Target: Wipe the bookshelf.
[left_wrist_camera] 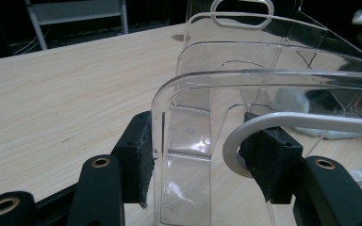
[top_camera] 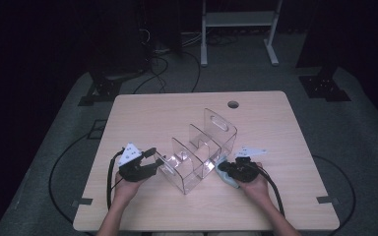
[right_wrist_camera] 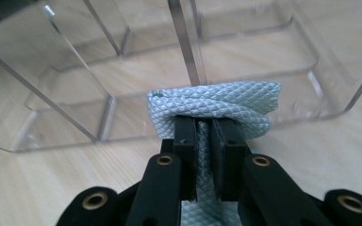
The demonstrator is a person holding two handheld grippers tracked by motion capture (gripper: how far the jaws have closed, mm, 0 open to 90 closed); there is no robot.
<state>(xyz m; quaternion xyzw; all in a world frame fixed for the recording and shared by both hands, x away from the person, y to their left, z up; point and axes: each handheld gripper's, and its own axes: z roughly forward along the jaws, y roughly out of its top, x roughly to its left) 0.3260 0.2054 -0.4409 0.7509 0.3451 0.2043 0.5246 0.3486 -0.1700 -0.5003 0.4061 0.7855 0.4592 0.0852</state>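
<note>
High view is showing the left hand-held gripper clamping the rigid, slippery clear organizer near the desk's front edge, while the right hand-held gripper is pinching a soft, light folded cloth.

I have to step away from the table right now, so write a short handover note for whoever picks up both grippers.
Left gripper: its fingers straddle the near end wall of the clear divided organizer; whether they press on it is not clear.
Right gripper: shut on a folded pale blue-grey cloth, held at the organizer's open side, near the table's front edge.
Done: organizer steadied, cloth picked up and brought to the compartments.
Left: the cloth is not yet in a compartment. Probably slide it into one, open the right fingers, then let go of the wall.
</note>
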